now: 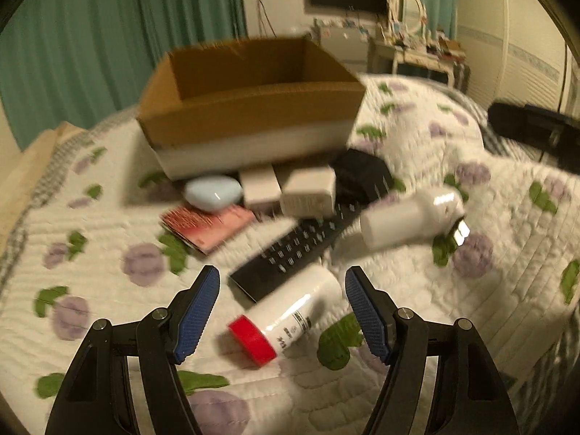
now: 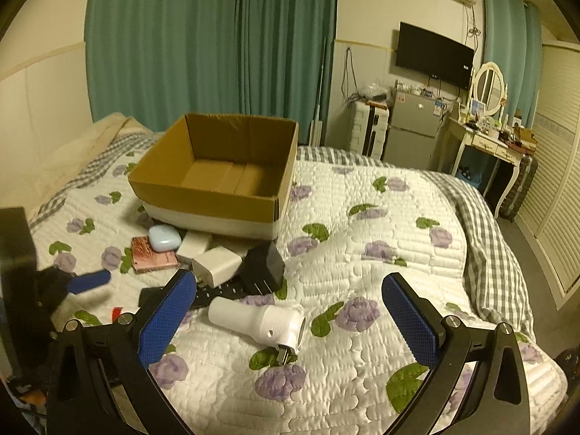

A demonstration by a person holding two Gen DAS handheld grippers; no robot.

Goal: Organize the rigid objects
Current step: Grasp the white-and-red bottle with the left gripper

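Observation:
An open cardboard box [image 1: 253,108] [image 2: 203,195] stands on the quilt, nothing visible inside. In front of it lie a pale blue case [image 1: 213,193] [image 2: 165,238], a pink card [image 1: 210,225] [image 2: 154,255], white chargers [image 1: 308,190] [image 2: 216,265], a black adapter [image 1: 362,174] [image 2: 261,264] and a black remote [image 1: 293,253]. My left gripper [image 1: 282,282] is open just above a white bottle with a red cap [image 1: 286,317]. Over a white plug-in device [image 1: 409,217] [image 2: 259,320] my right gripper [image 2: 290,291] stands open.
The flowered quilt [image 2: 380,224] covers the bed, with bare room to the right of the pile. Teal curtains [image 2: 210,36] hang behind. A small fridge [image 2: 413,132], a wall TV [image 2: 433,54] and a dressing table [image 2: 485,137] stand beyond the bed's far side.

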